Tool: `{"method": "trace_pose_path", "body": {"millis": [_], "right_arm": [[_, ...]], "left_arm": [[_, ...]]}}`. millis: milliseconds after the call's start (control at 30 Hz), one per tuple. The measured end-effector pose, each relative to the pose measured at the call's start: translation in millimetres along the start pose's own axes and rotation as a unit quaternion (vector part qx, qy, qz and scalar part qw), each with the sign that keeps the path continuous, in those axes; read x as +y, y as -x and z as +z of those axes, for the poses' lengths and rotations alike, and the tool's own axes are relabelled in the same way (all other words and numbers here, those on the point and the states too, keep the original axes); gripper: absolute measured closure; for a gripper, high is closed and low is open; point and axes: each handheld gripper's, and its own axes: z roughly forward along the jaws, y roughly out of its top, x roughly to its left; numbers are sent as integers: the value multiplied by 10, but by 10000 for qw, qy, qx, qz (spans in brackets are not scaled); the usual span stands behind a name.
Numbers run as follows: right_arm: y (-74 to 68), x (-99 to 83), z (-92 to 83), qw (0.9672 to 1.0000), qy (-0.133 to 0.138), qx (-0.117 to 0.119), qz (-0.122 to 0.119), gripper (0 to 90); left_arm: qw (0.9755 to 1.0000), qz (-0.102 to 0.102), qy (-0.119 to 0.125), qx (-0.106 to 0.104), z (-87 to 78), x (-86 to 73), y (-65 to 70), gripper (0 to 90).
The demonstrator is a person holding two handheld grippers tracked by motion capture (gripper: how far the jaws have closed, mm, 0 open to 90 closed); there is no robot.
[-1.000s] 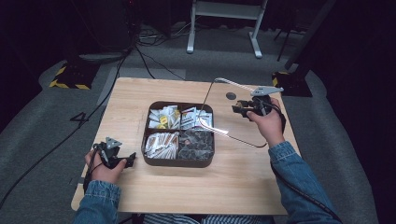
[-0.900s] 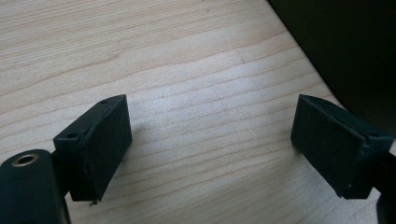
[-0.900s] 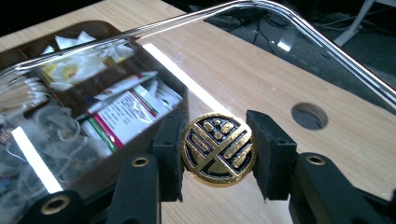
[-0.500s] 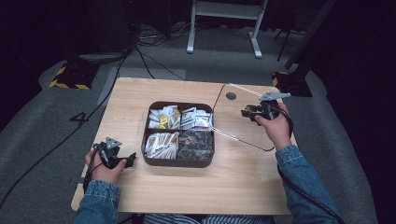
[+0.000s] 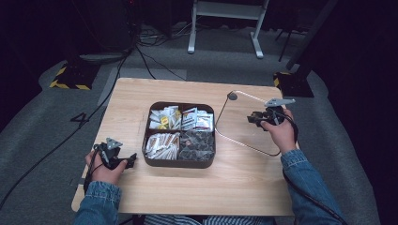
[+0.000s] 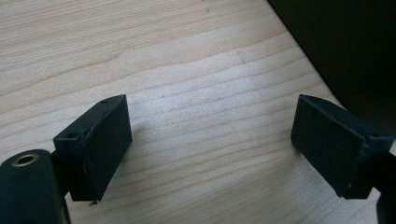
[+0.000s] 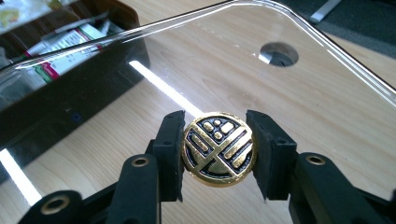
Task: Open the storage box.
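Right gripper view: gold knob (image 7: 218, 148) (lid's) between touching fingers (image 7: 170, 154).

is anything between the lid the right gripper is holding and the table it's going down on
Nothing visible. The right gripper is clamped on the gold knob of the clear lid, beside the compartment box; only bare table shows through the lid.

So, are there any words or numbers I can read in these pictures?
"4": marked on the grey floor, left of the table.
Packets in the tray: print too blurred to read.
Gold knob in the right claw: a line pattern, no letters.
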Motion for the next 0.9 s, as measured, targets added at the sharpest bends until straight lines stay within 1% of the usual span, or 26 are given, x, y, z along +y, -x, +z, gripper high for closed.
{"method": "trace_pose_path", "body": {"millis": [133,167,200,233,267,300,400,567,733,900], "right_arm": [[25,-131,50,9999,-104,-12,38,592],[25,-131,50,9999,-104,-12,38,592],[29,-184,71,9999,-116,-2,56,592],[29,-184,71,9999,-116,-2,56,592],[34,-237,91,9999,-123,14,88,592],[34,-237,91,9999,-123,14,88,592],[41,-332,128,9998,-152,4,155,592],[44,-418,167,9996,-202,0,186,592],[49,-525,202,9992,-244,23,323,592],[65,-595,215,9990,-259,-8,376,592]], "left_arm": [[10000,0,-1,0,0,0,0,126],[10000,0,-1,0,0,0,0,126],[10000,-2,0,0,0,0,1,126],[10000,-2,0,0,0,0,1,126],[10000,-4,-2,-4,0,0,1,126],[10000,-4,-2,-4,0,0,1,126],[10000,-1,-1,-1,0,0,1,126],[10000,-2,0,0,0,0,1,126],[10000,-3,-1,-1,0,0,1,126],[10000,-2,-2,-2,0,0,0,126]]}}
